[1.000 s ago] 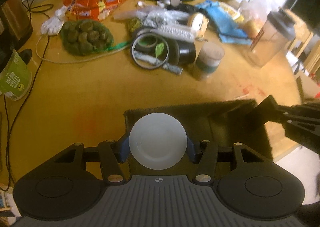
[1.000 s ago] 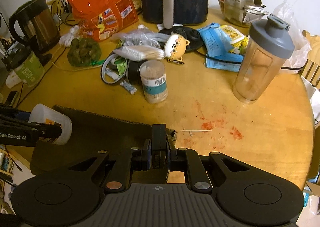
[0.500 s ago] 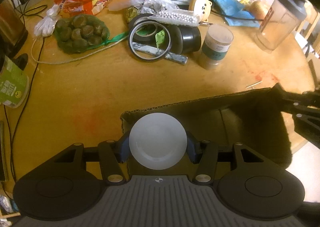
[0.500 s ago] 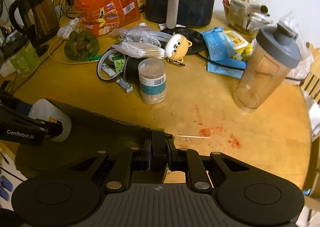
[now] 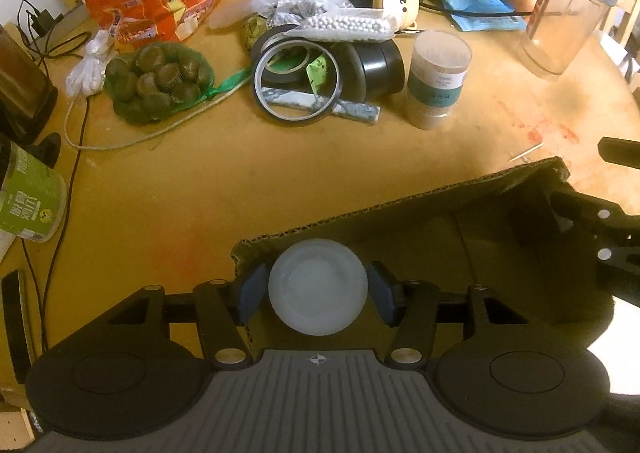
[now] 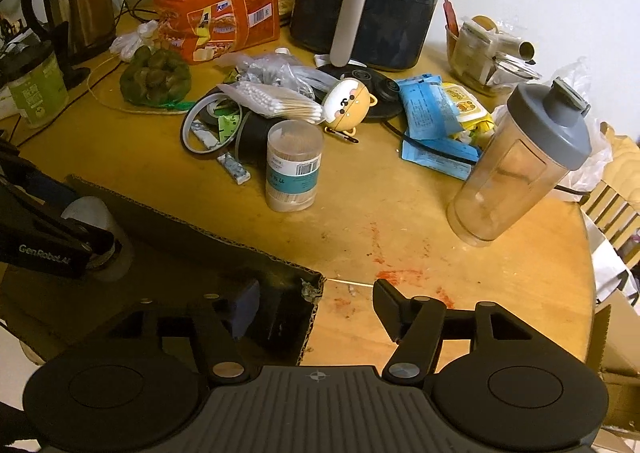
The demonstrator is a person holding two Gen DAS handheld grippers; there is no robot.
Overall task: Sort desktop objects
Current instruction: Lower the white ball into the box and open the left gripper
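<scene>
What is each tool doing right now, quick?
Left tool: closed on a white bottle, over the cardboard box.
Right tool: open, holding nothing, straddling the box's corner.

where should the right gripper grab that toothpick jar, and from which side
Grip the toothpick jar around its round body at the label, coming in level from the near, box side. It stands upright, and that side is bare table; tape rolls and cotton swabs crowd behind it.

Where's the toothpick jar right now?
The toothpick jar stands upright mid-table in the right wrist view, just right of the black tape rolls and beyond the cardboard box; the shaker bottle stands well off to its right.
</scene>
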